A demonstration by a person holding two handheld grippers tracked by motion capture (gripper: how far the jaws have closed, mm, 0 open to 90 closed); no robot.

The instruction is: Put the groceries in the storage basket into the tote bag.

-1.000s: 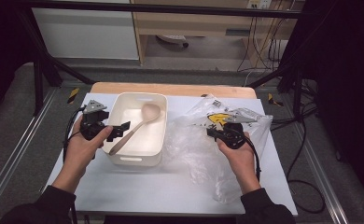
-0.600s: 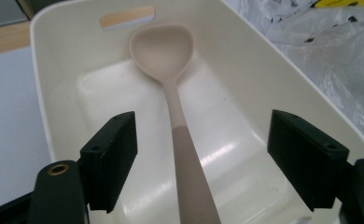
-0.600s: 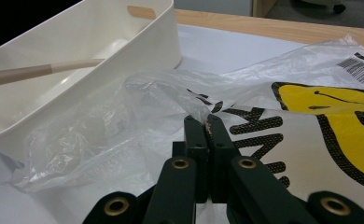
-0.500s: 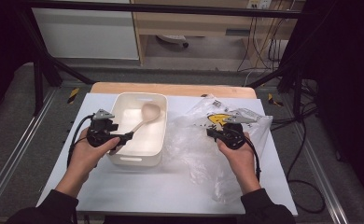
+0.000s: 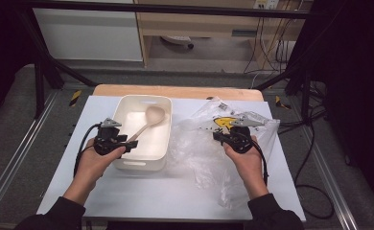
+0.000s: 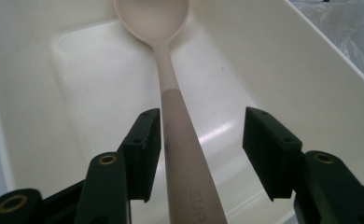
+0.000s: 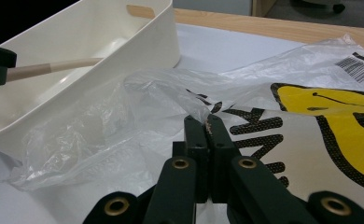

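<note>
A beige spoon (image 5: 149, 120) lies slanted in the white tub (image 5: 142, 165), bowl toward the far end. My left gripper (image 5: 130, 141) reaches over the tub's near left rim. In the left gripper view the spoon's handle (image 6: 171, 93) runs between the jaws of that gripper (image 6: 202, 116). The jaws have just been closing: one pad is at the handle and a gap remains at the other. My right gripper (image 5: 216, 136) rests on the clear plastic bag (image 5: 199, 153). In the right gripper view it (image 7: 209, 122) is shut, with a fold of the bag (image 7: 311, 70) pinched at its tips.
The bag with a yellow face print spreads over the table's right half, up against the tub (image 7: 124, 37). The white table top (image 5: 151, 196) ends in a wooden strip (image 5: 175, 91) at the far side. Cables trail from both grippers.
My left gripper has come down at the tub's near left rim, and its jaws have narrowed around the spoon handle. The right hand and the bag have stayed put.
</note>
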